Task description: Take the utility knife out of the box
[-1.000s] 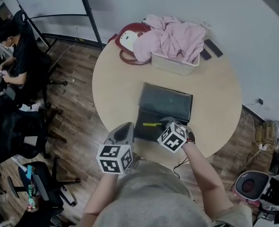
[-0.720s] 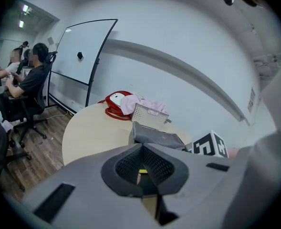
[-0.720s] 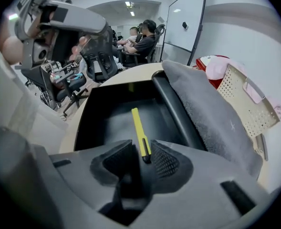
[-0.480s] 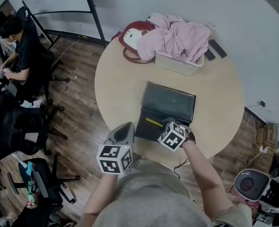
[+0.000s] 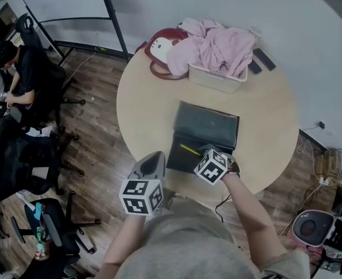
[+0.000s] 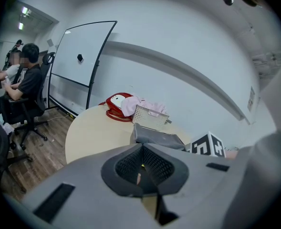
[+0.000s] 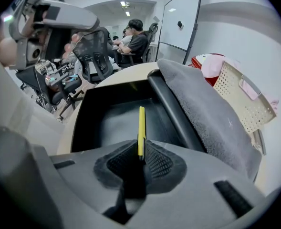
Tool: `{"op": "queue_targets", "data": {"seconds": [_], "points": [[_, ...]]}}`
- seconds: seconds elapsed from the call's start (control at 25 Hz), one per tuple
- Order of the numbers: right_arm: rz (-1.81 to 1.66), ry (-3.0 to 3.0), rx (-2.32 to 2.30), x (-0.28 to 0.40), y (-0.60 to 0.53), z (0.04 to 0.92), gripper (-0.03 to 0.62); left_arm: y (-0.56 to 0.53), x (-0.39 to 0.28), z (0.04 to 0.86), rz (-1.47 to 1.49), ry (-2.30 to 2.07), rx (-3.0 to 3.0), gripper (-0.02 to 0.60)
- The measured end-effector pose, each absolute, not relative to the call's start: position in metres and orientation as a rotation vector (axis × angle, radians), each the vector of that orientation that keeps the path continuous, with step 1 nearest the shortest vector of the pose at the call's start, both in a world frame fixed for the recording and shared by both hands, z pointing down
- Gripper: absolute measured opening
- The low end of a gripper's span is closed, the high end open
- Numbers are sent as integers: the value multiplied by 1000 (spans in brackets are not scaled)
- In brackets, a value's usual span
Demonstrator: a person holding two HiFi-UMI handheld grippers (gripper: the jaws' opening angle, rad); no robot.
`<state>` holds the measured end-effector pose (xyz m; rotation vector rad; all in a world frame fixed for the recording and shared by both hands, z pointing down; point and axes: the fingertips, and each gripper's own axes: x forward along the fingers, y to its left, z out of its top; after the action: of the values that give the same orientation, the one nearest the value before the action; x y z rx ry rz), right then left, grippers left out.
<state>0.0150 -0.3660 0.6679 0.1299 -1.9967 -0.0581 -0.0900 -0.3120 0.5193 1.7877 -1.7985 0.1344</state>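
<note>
A black box point(image 5: 173, 156) lies open on the round table point(image 5: 141, 103), its grey-lined lid point(image 5: 208, 124) folded back. A slim yellow utility knife point(image 5: 189, 150) lies slanted in the box tray. My right gripper point(image 5: 202, 151) points steeply down into the tray. In the right gripper view the near end of the knife point(image 7: 141, 123) sits between the pads of the right gripper point(image 7: 141, 152), whose jaws are closing and touch it. My left gripper point(image 5: 153, 158) hovers at the table's near edge, left of the box. In its own view the left gripper point(image 6: 141, 149) is shut with nothing held.
A white basket point(image 5: 214, 77) heaped with pink cloth stands at the table's far side, a red bag point(image 5: 159, 48) beside it and two dark flat devices point(image 5: 258, 63) to its right. People sit on office chairs point(image 5: 11, 68) at the left.
The yellow knife lay level across the tray a second ago; now it lies slanted with its near end at the right gripper's jaws. The left gripper has stayed put.
</note>
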Motion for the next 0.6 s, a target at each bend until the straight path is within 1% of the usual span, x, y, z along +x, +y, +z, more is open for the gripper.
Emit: {"op": "queue_targets", "data": {"seconds": [0.28,0.6], "points": [[-48,-2054,238,14,-352,640,44,-300,-88,513,138,-1758,1847,3],[13,-2139,499,17,-329,599,43,-278,-82,505,165,-1661,1962,3]]}}
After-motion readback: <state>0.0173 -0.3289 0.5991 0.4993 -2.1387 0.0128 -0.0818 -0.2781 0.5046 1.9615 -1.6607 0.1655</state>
